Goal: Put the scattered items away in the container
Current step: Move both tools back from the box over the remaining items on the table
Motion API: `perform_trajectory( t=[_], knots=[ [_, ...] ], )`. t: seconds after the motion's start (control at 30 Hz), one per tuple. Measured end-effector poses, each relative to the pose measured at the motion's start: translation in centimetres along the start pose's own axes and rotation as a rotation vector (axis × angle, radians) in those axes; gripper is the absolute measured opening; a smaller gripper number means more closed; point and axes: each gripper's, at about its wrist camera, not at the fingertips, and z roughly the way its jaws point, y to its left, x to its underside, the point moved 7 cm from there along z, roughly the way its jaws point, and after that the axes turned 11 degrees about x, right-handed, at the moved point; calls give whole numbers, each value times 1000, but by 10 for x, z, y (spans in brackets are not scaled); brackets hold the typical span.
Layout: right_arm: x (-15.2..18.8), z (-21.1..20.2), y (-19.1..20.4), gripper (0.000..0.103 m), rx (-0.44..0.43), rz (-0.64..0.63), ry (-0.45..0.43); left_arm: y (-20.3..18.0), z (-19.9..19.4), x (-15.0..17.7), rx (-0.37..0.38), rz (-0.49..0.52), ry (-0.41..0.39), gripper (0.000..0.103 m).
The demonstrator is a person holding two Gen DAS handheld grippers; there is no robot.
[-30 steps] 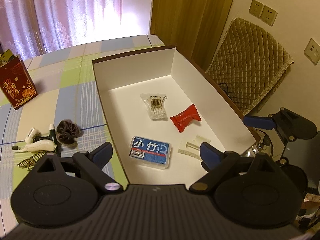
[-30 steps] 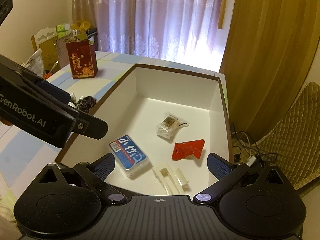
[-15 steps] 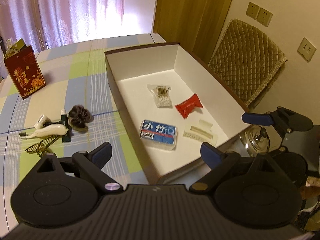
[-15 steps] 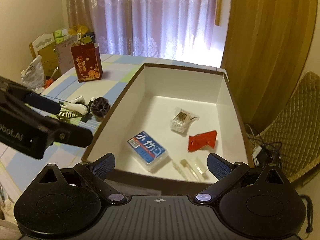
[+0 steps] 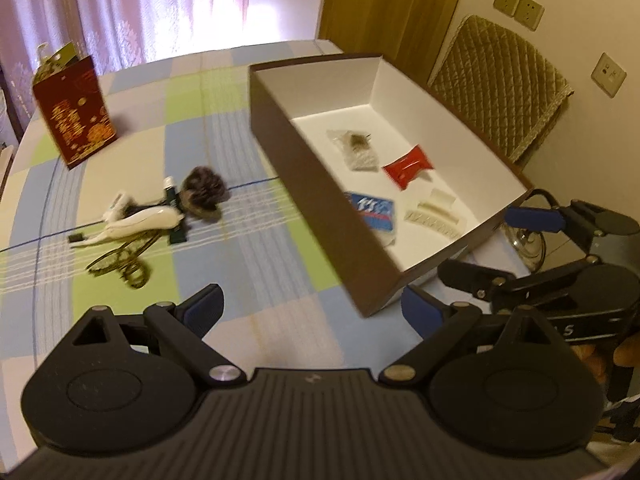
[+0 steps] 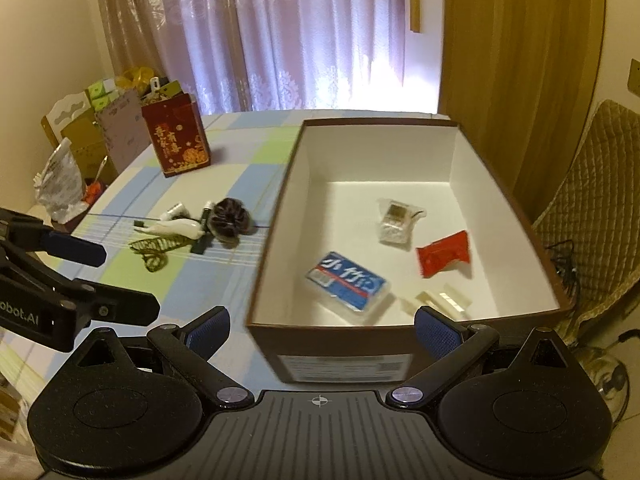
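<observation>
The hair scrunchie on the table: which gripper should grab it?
Probably the left gripper. It is open and empty, over the table on the side where the scrunchie lies. The right gripper faces the box.

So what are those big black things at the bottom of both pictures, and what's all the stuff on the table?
Those are two grabbing tools that a person holds, one in each hand. Each carries a camera looking out along its blue-padded fingers, so you get one picture from the left gripper and one from the right gripper. Both are open and hold nothing. In the brown cardboard box with white inside lie a blue packet, a red wrapper, a clear bag of cotton swabs and a cream hair clip. Still on the checked tablecloth are a dark fluffy scrunchie, a white curved hair clip and a gold wire clip.
</observation>
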Motion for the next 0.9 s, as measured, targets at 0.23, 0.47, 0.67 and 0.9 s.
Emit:
perform_trajectory(
  t=[0.23, 0.47, 0.67, 0.9],
  knots=[
    [0, 1, 41, 103, -18, 10, 10, 39, -20, 10, -13, -19, 4, 94],
    [-4, 5, 78, 103, -42, 10, 5, 77, -34, 19, -37, -48, 1, 94],
    [-10, 14, 109, 103, -73, 6, 0, 110, -46, 31, -65, -85, 4, 94],
    [-12, 35, 138, 103, -94, 7, 28, 149, -55, 42, -108, -127, 7, 94]
  ],
)
